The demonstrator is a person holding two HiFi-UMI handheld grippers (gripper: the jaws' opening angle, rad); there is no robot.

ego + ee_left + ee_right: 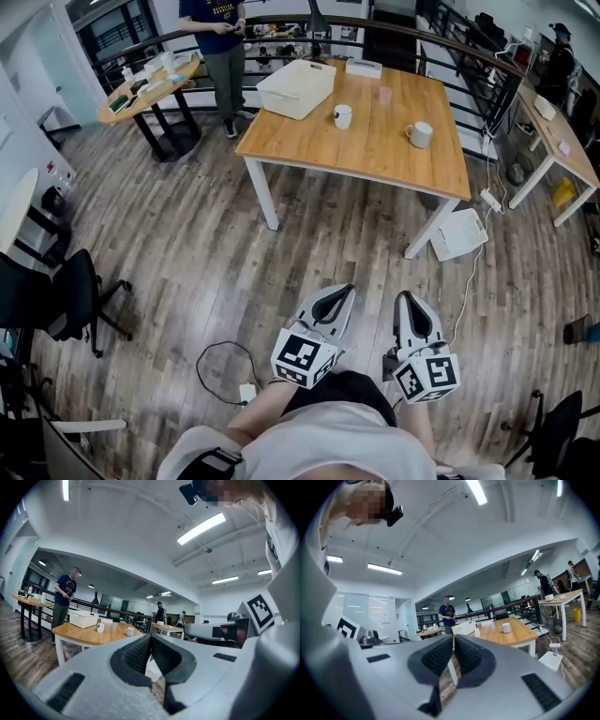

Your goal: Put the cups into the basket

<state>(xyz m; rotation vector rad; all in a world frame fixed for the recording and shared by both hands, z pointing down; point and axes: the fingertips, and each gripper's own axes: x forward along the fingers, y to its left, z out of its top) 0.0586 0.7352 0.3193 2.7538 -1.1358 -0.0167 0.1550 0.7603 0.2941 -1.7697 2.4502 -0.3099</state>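
Approach step, nothing grasped. Left tongs (343, 292) and right tongs (404, 298) both clenched, empty, well apart from bench (375, 155). White mug (343, 116) and second mug (420, 134) stand near white basket (281, 99). Next: reach bench, part tongs round a mug.

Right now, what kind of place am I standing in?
Likely an open-plan office or workshop space: a wooden table on a plank floor, a black office chair, and long ceiling strip lights.

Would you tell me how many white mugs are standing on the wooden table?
2. One white mug stands mid-way across the wooden table, right of the white basket; the other stands nearer the right edge. The basket's inside shows only partly, so one may be hidden.
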